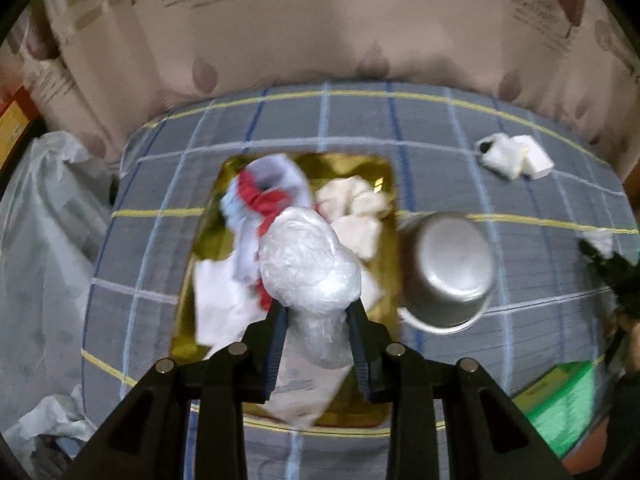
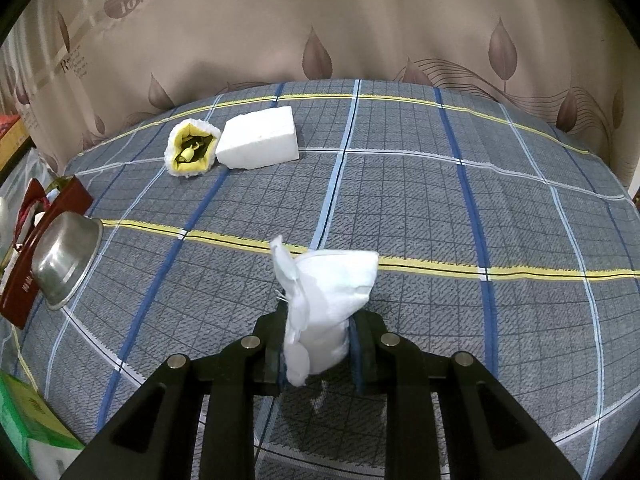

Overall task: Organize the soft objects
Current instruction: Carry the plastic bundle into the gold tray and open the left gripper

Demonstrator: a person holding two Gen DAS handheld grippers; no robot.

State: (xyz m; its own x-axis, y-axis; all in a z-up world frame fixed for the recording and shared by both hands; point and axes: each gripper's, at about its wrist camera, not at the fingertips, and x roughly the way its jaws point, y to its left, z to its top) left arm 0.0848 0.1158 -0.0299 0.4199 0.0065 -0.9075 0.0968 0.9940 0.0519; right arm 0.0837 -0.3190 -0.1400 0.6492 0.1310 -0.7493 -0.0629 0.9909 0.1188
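My left gripper (image 1: 316, 312) is shut on a clear plastic-wrapped white bundle (image 1: 308, 264) and holds it over a gold tray (image 1: 208, 236). The tray holds a red and white cloth (image 1: 264, 196), cream soft lumps (image 1: 356, 208) and white paper pieces (image 1: 220, 300). My right gripper (image 2: 320, 320) is shut on a folded white cloth pack (image 2: 332, 292) above the plaid bed cover (image 2: 440, 208). A white foam block (image 2: 260, 140) and a yellow-lined white fluffy piece (image 2: 192, 152) lie at the far left of the bed; they also show in the left wrist view (image 1: 516, 156).
An upturned steel bowl (image 1: 452, 268) sits right of the tray, also in the right wrist view (image 2: 64, 260), beside the tray's red side (image 2: 24, 288). A green box (image 1: 560, 404) lies at the near bed edge. Plastic bags (image 1: 44, 240) sit left. A curtain (image 2: 320, 20) hangs behind.
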